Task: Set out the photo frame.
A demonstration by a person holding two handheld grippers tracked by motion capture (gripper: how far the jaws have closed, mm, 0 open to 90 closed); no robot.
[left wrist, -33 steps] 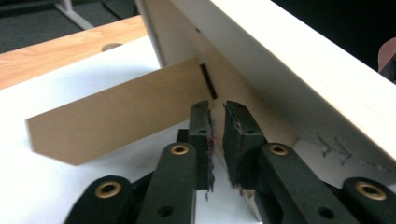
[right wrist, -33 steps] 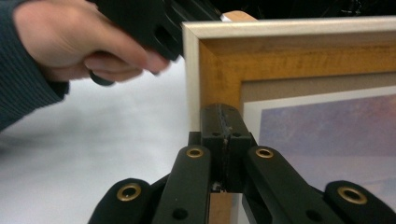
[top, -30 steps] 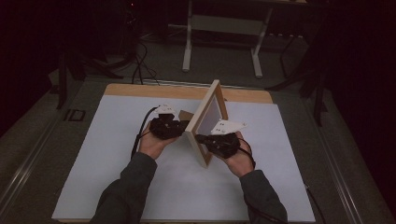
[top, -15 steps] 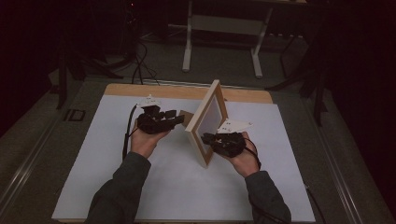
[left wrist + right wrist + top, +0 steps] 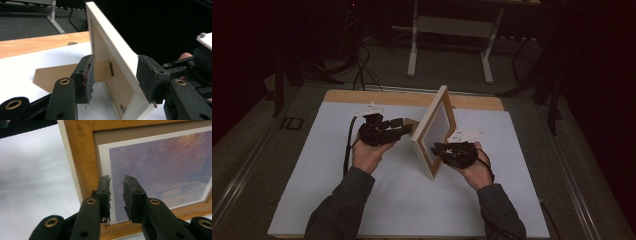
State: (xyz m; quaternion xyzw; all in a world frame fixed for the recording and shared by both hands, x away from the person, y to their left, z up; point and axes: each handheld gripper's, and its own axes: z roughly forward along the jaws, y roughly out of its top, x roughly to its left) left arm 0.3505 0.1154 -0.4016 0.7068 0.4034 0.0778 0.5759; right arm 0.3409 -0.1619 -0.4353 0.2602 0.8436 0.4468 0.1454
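Wooden picture frame (image 5: pixel 435 131) is standing tilted on the white table cover (image 5: pixel 312 190), propped by its cardboard easel leg (image 5: pixel 62 73), and I am reading this as the letting-go step after setting it up. My left gripper (image 5: pixel 404 126) is hovering behind the frame; its jaws have just been opening and are now standing wide, one pad near the leg, the other beside the frame's edge, neither pressing anything as far as I can tell. My right gripper (image 5: pixel 116 197) is facing the print on the front, near the lower corner; its jaws have also just been opening and are showing a narrow gap with nothing between them. Next, I am judging, both hands need to be drawing straight back, slowly, without brushing the leg or edge, since a nudge could tip the frame over.
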